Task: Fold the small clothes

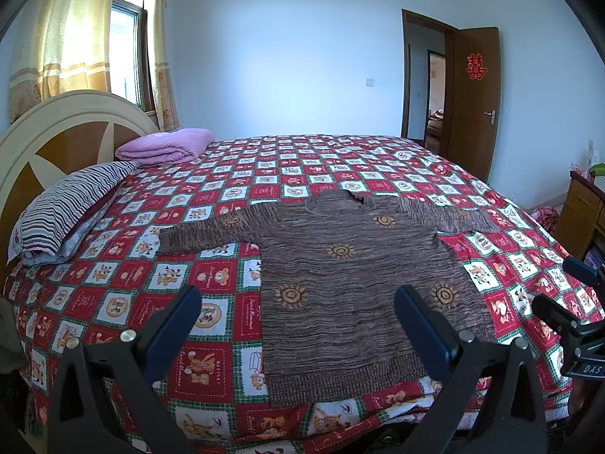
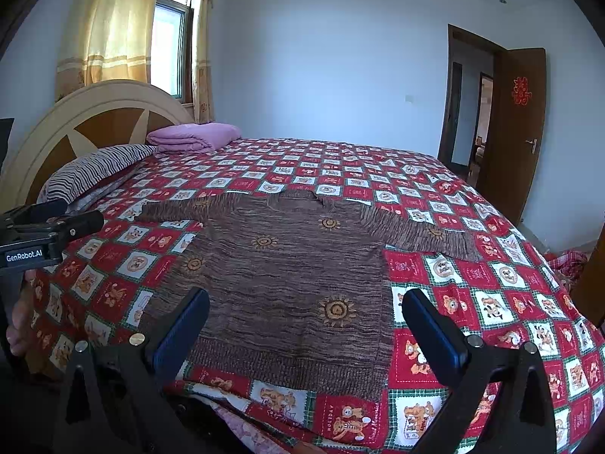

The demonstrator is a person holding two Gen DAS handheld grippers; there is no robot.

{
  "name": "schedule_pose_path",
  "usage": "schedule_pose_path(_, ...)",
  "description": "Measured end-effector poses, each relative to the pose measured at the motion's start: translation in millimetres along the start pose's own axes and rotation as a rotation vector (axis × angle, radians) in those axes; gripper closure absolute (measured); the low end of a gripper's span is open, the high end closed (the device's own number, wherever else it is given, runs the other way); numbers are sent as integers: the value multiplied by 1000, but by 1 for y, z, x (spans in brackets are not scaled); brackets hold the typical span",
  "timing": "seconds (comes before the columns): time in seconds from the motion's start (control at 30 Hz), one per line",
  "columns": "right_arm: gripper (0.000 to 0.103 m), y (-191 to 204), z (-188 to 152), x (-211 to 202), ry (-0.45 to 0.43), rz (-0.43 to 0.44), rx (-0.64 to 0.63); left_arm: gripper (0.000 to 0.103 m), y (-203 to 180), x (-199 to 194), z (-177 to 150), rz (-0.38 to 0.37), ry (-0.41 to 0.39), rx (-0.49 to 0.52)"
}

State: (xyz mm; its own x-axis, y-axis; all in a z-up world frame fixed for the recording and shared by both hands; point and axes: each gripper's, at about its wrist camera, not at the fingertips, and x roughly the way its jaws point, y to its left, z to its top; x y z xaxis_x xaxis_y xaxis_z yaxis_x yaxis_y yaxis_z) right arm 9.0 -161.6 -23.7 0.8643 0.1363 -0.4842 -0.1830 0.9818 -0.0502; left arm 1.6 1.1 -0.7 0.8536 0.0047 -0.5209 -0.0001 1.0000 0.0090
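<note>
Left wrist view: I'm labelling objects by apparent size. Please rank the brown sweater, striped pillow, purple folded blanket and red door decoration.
1. Brown sweater, by far the largest.
2. Striped pillow.
3. Purple folded blanket, though it lies farther from the camera, so its true size against the pillow is unsure.
4. Red door decoration, smallest.

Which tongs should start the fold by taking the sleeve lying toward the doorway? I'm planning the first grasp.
Right tongs, probably: they hover open over that side of the brown knitted sweater, nearer that sleeve. The left tongs sit further away.
</note>
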Motion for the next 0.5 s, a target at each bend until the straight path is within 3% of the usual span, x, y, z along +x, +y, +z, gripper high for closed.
schedule_pose_path(0.5, 1, 1, -2, 2, 6, 3, -1, 0, 0, 0, 0, -1, 0, 0)
